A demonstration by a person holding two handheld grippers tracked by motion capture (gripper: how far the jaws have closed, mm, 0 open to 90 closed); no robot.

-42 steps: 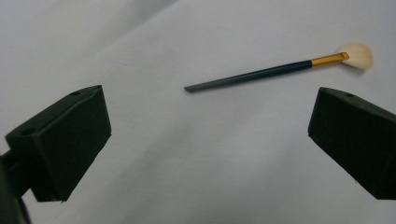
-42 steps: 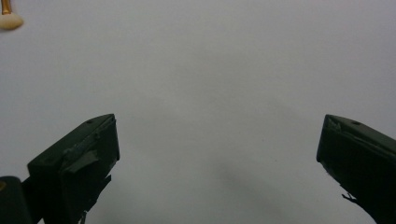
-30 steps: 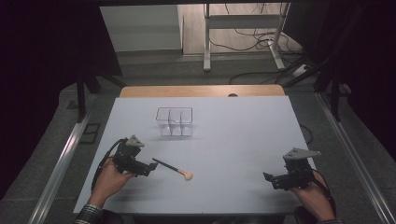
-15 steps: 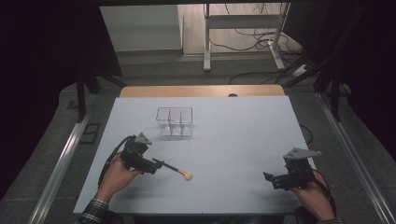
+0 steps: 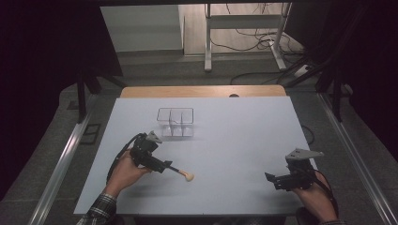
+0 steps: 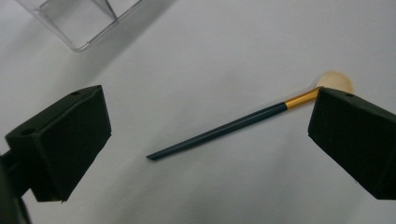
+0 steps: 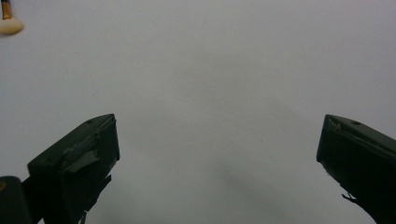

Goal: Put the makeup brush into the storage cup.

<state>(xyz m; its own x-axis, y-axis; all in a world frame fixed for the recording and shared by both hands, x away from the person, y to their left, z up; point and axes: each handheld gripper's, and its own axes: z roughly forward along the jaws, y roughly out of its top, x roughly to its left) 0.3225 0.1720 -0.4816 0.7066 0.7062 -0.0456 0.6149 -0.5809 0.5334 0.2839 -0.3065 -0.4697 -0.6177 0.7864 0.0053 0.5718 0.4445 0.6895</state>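
Landmark: clear divided box (image 5: 175,123) on the white table (image 5: 244,136).

Makeup brush (image 6: 243,122) lies flat on the table, on the person's side of the box and slightly right of it, well apart from it. Dark handle, gold ferrule, pale bristle head.

Left gripper (image 6: 210,135) is near the box on the person's side, jaws spread wide, straddling the brush handle; no contact with it, nothing held. One jaw partly covers the bristle head in the left gripper view.

Right gripper (image 5: 274,180) is far right of the box near the table's front edge, jaws wide apart, empty, bare table between them. Brush head (image 7: 10,25) sits at the corner of the right gripper view.
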